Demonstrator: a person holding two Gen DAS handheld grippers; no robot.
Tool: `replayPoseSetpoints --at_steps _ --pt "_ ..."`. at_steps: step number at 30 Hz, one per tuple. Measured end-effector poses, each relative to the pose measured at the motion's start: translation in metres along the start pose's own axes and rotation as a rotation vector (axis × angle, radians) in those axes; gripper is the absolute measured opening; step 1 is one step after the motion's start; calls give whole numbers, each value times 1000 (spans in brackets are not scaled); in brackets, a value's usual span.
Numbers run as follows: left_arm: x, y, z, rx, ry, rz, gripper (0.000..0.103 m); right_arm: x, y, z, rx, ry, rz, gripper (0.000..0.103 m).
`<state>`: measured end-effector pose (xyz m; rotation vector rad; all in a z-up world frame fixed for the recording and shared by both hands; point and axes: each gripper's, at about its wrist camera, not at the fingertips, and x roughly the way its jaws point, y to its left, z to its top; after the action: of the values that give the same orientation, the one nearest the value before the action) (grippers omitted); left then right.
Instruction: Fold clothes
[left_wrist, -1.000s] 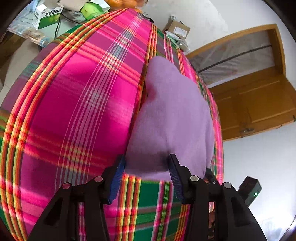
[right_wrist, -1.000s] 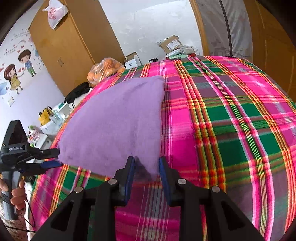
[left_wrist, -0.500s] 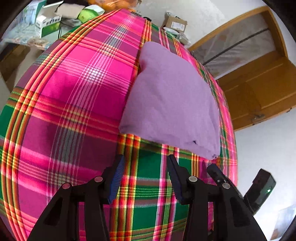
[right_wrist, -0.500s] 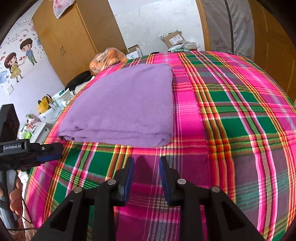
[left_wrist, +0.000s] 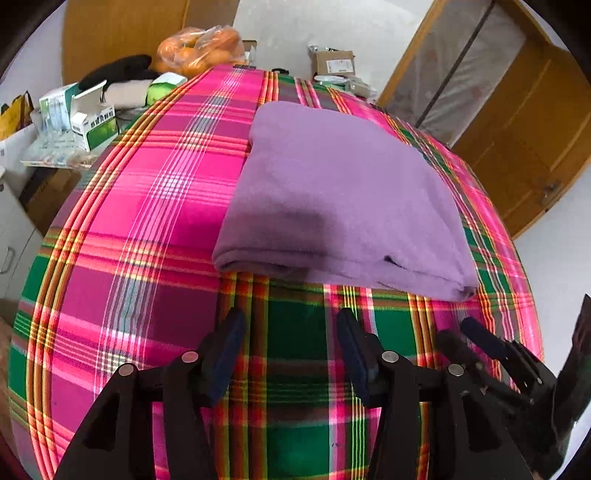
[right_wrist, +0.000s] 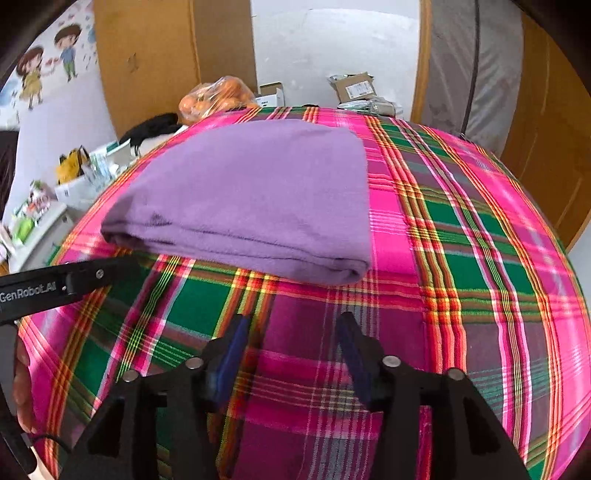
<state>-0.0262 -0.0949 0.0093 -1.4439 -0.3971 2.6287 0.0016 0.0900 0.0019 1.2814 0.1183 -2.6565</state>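
1. We see the purple garment (left_wrist: 340, 192) folded into a flat rectangle, lying on the plaid cloth (left_wrist: 147, 206) that covers the surface; we can't tell whether that surface is a bed or a desk.
2. Its thick folded edge faces both cameras; layered plies show along that edge in the right wrist view (right_wrist: 258, 206).
3. Our left gripper (left_wrist: 290, 354) is spread and its jaws are opening; nothing between them but plaid. It sits near the garment's front edge, not touching it.
4. Our right gripper (right_wrist: 291, 354) is spread too, jaws opening, nothing between them, also short of the garment's edge and apart from it.
5. In the left wrist view the right gripper's fingers (left_wrist: 480, 339) show at lower right, over the plaid just below the garment's near corner.
6. In the right wrist view the left gripper's black body shows at the left edge, just below the garment's left corner.
7. A hand (right_wrist: 22, 384) shows at the far left edge of that view.
8. Beyond the cloth's far edge: a bag of oranges (left_wrist: 201, 50), cardboard boxes (left_wrist: 334, 62), a green-and-white carton (left_wrist: 96, 125), and a wooden door (left_wrist: 532, 122) off to the right.
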Motion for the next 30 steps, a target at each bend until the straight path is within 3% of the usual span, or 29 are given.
replayPoseSetpoints --at_steps 10,22,30 --pt "11 -20 4 108 -61 103 54 7 4 7 -1 9 -10 66" --pt "23 -38 -1 204 -103 187 64 14 6 14 -9 17 -20 74" --pt "24 -39 -1 187 -116 198 66 19 2 18 -30 23 -8 81"
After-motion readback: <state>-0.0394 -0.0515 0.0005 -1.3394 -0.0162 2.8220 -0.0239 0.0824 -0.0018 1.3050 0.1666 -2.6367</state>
